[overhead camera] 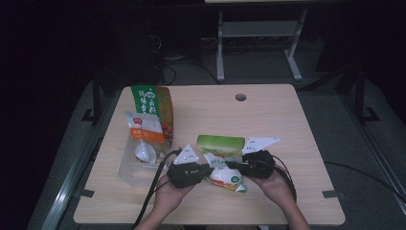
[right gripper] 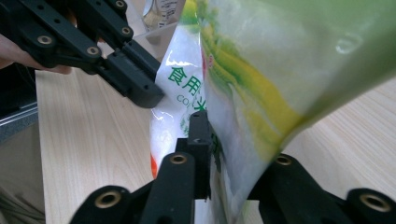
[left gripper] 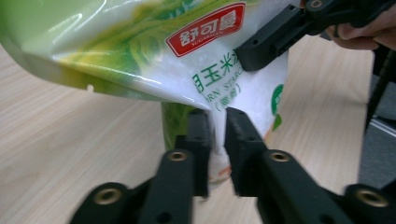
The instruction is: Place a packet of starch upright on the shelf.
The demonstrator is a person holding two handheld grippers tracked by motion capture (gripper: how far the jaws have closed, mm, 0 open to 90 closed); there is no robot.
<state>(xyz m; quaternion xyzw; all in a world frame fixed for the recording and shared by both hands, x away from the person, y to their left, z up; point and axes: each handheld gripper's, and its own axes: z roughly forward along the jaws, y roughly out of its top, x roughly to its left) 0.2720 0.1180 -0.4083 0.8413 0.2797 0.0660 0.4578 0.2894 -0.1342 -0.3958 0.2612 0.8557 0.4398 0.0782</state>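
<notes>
Starch bag (overhead camera: 224, 167) pinched between both grippers' nearly closed fingers (left gripper: 239, 140); held over table (overhead camera: 287, 124).

Starch pouch (overhead camera: 223, 165): green and white plastic, red brand label, filled with white powder. Position: near edge of the wooden counter (overhead camera: 297, 143), crumpled, its lower end resting there.

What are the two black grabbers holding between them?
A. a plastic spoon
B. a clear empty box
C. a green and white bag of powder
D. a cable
C: both the left gripper and the right gripper pinch the green and white bag from opposite sides above the table.
</notes>
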